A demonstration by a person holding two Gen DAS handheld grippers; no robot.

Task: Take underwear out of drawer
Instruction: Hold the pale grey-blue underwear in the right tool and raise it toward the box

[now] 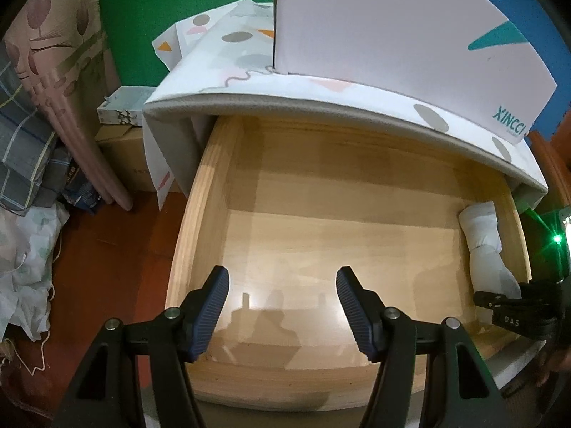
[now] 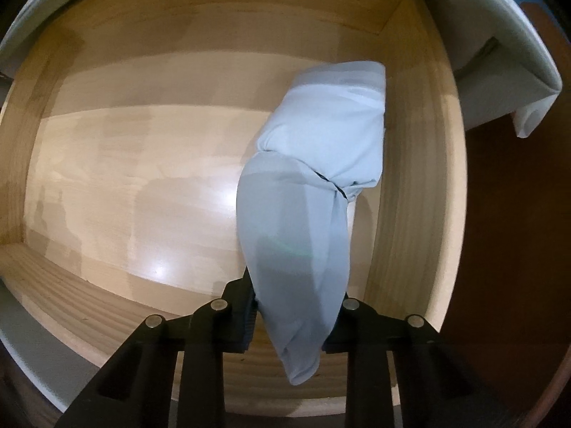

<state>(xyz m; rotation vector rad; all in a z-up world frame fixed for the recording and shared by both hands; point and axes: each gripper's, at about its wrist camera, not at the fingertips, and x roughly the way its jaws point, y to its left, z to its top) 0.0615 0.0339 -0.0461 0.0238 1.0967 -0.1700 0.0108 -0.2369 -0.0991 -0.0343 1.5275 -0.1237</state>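
Right wrist view shows the right gripper [image 2: 291, 321] clamped on the near end of the pale underwear [image 2: 321, 135], which trails from the jaws up toward one o'clock, its far bundle lying against the drawer [image 2: 403, 214] side wall. Left wrist view has the left gripper [image 1: 282, 306] hanging with jaws apart and nothing between them over the bare wooden floor, while the garment lies at three o'clock in the drawer's right corner. The step in hand looks like the lift-out, grip made and the cloth starting to rise. Whether the far end has left the floor is hard to judge. Next calls for a straight pull upward until the trailing fabric clears the drawer rim.
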